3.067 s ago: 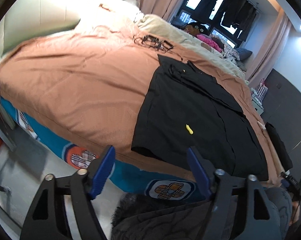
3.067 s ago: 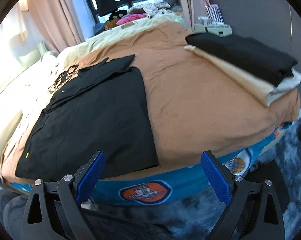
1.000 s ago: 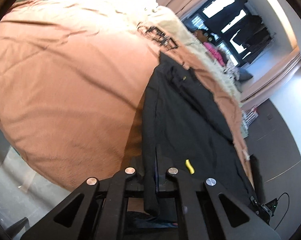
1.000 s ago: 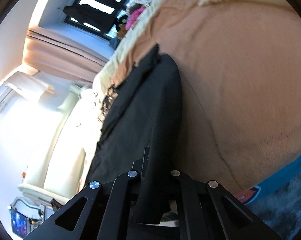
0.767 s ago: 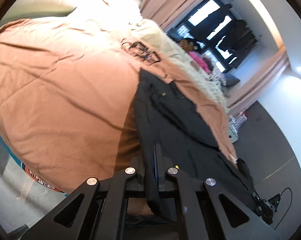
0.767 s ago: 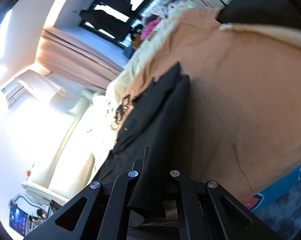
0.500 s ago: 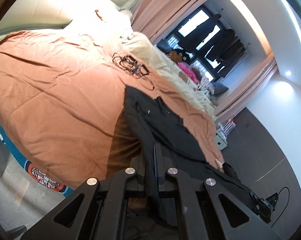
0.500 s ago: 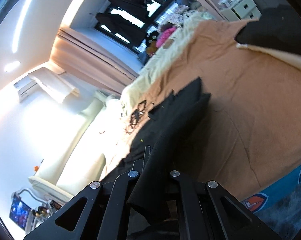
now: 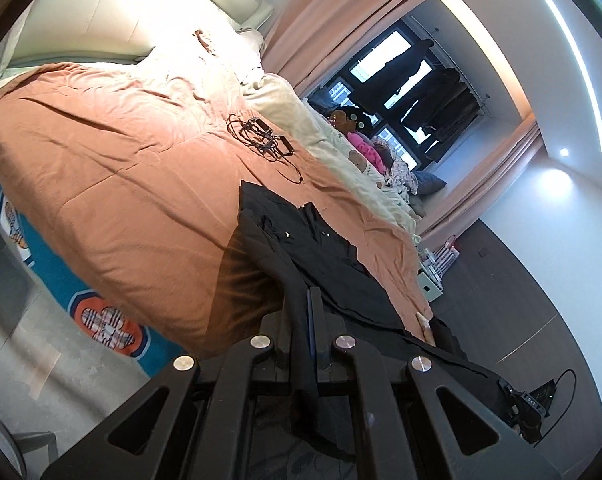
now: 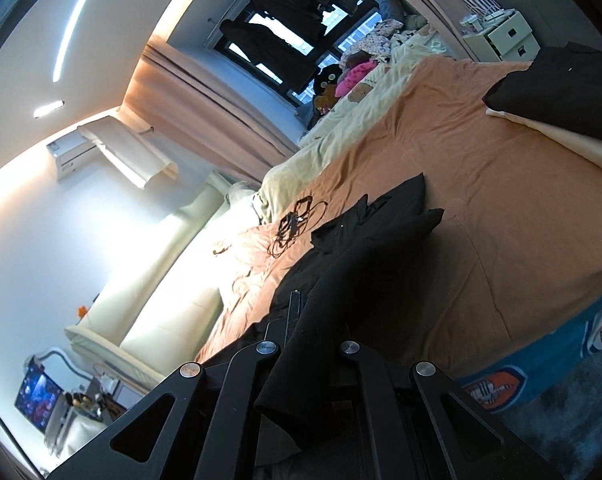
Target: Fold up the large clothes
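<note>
While bunched, black garment (image 9: 333,264) hem unseen

**Cloth, plastic and metal**

The black garment (image 9: 333,264) is matt woven cloth. The bed's (image 9: 113,184) orange cover looks soft, faintly napped and creased. The left gripper (image 9: 309,320) is matt black plastic with shiny metal bolt heads (image 9: 260,342).

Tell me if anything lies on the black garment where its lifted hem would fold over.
Nothing visible does. Both grippers, left gripper and right gripper, clamp the black garment; the tangled black cables lie beyond it on the orange bedspread.
</note>
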`<state>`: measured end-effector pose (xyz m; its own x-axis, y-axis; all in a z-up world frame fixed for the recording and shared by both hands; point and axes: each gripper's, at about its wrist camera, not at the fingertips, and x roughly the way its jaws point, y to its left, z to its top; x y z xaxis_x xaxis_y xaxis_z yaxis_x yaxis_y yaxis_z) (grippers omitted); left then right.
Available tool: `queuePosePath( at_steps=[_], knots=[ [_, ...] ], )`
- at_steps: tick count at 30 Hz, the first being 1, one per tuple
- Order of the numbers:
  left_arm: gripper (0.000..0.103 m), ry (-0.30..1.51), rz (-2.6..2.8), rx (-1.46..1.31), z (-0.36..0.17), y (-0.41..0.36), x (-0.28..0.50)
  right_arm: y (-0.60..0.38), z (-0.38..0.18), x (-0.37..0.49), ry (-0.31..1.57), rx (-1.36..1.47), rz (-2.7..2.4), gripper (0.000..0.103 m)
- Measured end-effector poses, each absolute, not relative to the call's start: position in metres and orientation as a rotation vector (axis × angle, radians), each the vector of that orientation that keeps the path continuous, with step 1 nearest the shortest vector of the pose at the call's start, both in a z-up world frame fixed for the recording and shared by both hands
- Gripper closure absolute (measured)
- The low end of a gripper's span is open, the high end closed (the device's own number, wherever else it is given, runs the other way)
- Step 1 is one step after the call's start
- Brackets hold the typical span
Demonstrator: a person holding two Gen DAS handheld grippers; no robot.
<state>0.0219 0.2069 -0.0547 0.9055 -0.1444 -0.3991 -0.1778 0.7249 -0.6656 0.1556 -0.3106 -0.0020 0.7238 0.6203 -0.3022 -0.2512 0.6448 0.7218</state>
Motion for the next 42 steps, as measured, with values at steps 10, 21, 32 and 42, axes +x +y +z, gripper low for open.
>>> queuePosePath(
  at_steps=[10, 21, 32, 42],
  knots=[
    [0.097, 0.441, 0.006, -0.721, -0.046, 0.189, -0.021, -0.322, 0.000, 0.114, 0.591, 0.673, 0.540, 0.099],
    [0.097, 0.411, 0.019, -0.701, -0.033, 0.193, -0.015, -0.326, 0.011, 0.113, 0.568, 0.652, 0.553, 0.099],
    [0.097, 0.408, 0.040, -0.700, -0.029, 0.210, 0.026, -0.321, 0.015, 0.157, 0.559, 0.644, 0.533, 0.099],
    [0.097, 0.401, 0.054, -0.673, -0.010, 0.234, 0.113, -0.302, 0.034, 0.233, 0.546, 0.618, 0.516, 0.099]
  ],
)
